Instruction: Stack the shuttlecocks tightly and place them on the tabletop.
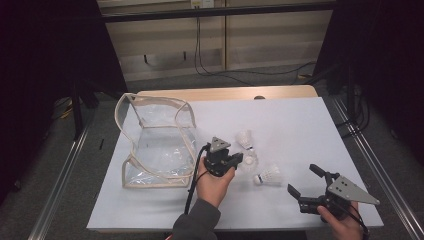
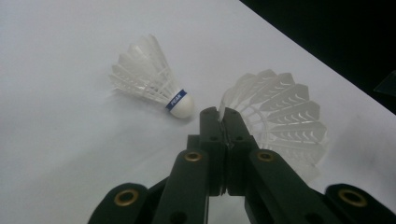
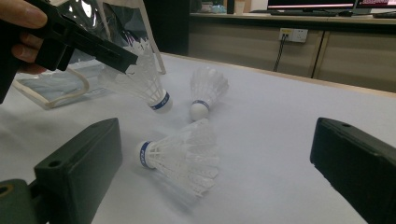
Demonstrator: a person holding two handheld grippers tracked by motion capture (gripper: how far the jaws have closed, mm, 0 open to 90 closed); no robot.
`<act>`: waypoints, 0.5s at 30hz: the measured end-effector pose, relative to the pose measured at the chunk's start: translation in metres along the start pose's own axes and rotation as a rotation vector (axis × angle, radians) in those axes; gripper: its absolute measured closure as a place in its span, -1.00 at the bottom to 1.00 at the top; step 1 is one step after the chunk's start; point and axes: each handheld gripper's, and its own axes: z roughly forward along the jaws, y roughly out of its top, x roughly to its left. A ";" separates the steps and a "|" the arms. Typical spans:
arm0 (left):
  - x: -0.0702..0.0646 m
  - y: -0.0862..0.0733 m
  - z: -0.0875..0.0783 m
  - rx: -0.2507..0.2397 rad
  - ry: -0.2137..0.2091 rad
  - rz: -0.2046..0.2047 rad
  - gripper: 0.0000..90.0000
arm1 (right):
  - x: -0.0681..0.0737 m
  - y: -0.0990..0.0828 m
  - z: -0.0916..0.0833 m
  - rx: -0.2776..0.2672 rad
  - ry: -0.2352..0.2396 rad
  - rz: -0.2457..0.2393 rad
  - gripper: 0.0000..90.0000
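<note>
Three white feather shuttlecocks sit on the white table top [image 1: 300,125]. My left gripper [image 1: 240,160] [image 2: 219,113] is shut on the feather rim of the middle shuttlecock [image 1: 250,161] [image 2: 280,116] [image 3: 145,84], whose cork hangs low near the table. A second shuttlecock [image 1: 245,139] [image 2: 149,81] [image 3: 206,92] lies just beyond it. The third shuttlecock [image 1: 268,176] [image 3: 180,156] lies on its side in front of my right gripper [image 1: 305,180] [image 3: 215,154], whose jaws stand wide apart with nothing touching them. The left gripper [image 3: 128,59] also reaches in from the upper left of the right gripper view.
A clear plastic bag with beige trim [image 1: 155,145] [image 3: 70,84] stands open at the table's left, right beside the left hand. The wooden table edge [image 1: 225,93] runs along the back. Metal rails flank both sides of the table.
</note>
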 end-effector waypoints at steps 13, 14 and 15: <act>0.002 0.002 0.002 -0.106 0.099 0.025 0.95 | 0.000 0.000 0.000 -0.001 0.002 0.000 -0.96; 0.003 0.002 0.002 -0.108 0.110 0.020 0.94 | 0.000 0.000 0.000 -0.002 0.001 0.000 -0.96; 0.003 0.003 0.002 -0.109 0.116 0.018 0.93 | 0.000 0.000 0.000 -0.004 0.002 0.002 -0.96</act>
